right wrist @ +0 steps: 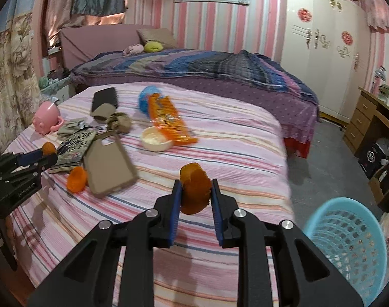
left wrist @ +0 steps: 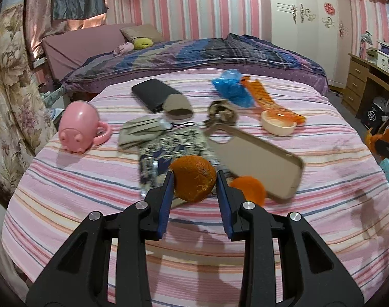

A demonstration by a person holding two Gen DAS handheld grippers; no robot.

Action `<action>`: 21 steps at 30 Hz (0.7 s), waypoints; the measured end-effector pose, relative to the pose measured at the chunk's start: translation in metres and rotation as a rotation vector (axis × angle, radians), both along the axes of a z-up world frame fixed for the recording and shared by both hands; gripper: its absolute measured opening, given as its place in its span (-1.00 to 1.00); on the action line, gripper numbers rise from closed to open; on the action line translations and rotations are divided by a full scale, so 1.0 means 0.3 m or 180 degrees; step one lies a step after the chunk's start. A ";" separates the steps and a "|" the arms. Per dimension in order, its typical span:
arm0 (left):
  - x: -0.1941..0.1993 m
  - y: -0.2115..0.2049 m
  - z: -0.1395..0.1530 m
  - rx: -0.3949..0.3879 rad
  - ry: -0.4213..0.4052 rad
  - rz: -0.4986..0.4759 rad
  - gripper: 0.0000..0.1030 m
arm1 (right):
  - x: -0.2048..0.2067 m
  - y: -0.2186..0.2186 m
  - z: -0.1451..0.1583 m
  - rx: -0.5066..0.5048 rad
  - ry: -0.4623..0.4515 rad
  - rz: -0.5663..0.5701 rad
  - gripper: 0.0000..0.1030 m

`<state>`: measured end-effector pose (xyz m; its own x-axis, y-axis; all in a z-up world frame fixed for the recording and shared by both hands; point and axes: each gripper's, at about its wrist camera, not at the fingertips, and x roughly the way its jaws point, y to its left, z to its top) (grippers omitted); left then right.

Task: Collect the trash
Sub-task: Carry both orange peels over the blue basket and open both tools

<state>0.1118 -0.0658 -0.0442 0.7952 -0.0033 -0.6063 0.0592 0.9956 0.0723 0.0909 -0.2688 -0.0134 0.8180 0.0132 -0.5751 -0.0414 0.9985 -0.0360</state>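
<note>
My left gripper [left wrist: 194, 175] is shut on a large piece of orange peel [left wrist: 194, 179], held just above the striped tablecloth [left wrist: 92, 192]. A second piece of peel [left wrist: 250, 189] lies beside it, next to a tan phone case [left wrist: 255, 161]; it also shows in the right wrist view [right wrist: 76, 179]. My right gripper [right wrist: 195, 188] is shut on another piece of orange peel [right wrist: 195, 192] and holds it over the table's right part. The blue trash basket [right wrist: 347, 243] stands on the floor at lower right. An orange snack wrapper [right wrist: 168, 120] and a blue plastic bag [left wrist: 231, 87] lie further back.
On the table: a pink pig mug [left wrist: 79, 130], a black phone [left wrist: 153, 94], a cream bowl [right wrist: 156, 139], a patterned pouch [left wrist: 168, 153], a grey mask [left wrist: 140, 130] and a scrunchie [left wrist: 222, 112]. A bed [right wrist: 220, 76] stands behind, a wooden desk [right wrist: 368, 117] at right.
</note>
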 end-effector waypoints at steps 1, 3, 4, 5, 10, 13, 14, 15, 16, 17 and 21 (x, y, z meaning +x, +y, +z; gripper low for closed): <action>-0.006 -0.021 0.001 0.0004 -0.0006 -0.0029 -0.38 | -0.015 -0.028 0.007 0.0001 -0.0018 -0.0039 -0.55; -0.010 -0.045 0.004 -0.0013 -0.0007 -0.0066 -0.38 | -0.048 -0.091 0.021 0.0002 -0.0053 -0.0131 -0.55; -0.016 -0.065 0.008 -0.0034 -0.0017 -0.0091 -0.38 | -0.050 -0.101 0.024 0.0002 -0.0057 -0.0145 -0.55; -0.020 -0.080 0.011 -0.0036 -0.0021 -0.0109 -0.38 | -0.064 -0.135 0.031 0.0004 -0.0072 -0.0199 -0.55; -0.035 -0.179 0.041 0.0035 -0.0078 -0.0237 -0.38 | -0.126 -0.276 0.047 -0.0004 -0.0101 -0.0425 -0.55; -0.047 -0.245 0.067 0.0036 -0.0134 -0.0325 -0.38 | -0.169 -0.370 0.052 -0.0035 -0.0106 -0.0570 -0.55; -0.048 -0.269 0.073 0.0016 -0.0135 -0.0351 -0.38 | -0.193 -0.419 0.051 -0.0027 -0.0108 -0.0646 -0.55; -0.052 -0.292 0.078 -0.0002 -0.0136 -0.0375 -0.38 | -0.206 -0.444 0.050 -0.0023 -0.0109 -0.0679 -0.55; -0.057 -0.322 0.084 -0.0015 -0.0141 -0.0411 -0.38 | -0.216 -0.469 0.047 -0.0018 -0.0109 -0.0714 -0.55; -0.063 -0.358 0.090 -0.0018 -0.0147 -0.0464 -0.38 | -0.237 -0.510 0.043 -0.0006 -0.0108 -0.0776 -0.55; -0.091 -0.488 0.105 -0.0016 -0.0180 -0.0681 -0.38 | -0.295 -0.628 0.026 0.0036 -0.0089 -0.0980 -0.55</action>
<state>0.0843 -0.2122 -0.0127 0.8089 -0.1784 -0.5602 0.2650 0.9612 0.0767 0.0023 -0.4572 -0.0056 0.8000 -0.2314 -0.5536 0.2640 0.9643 -0.0216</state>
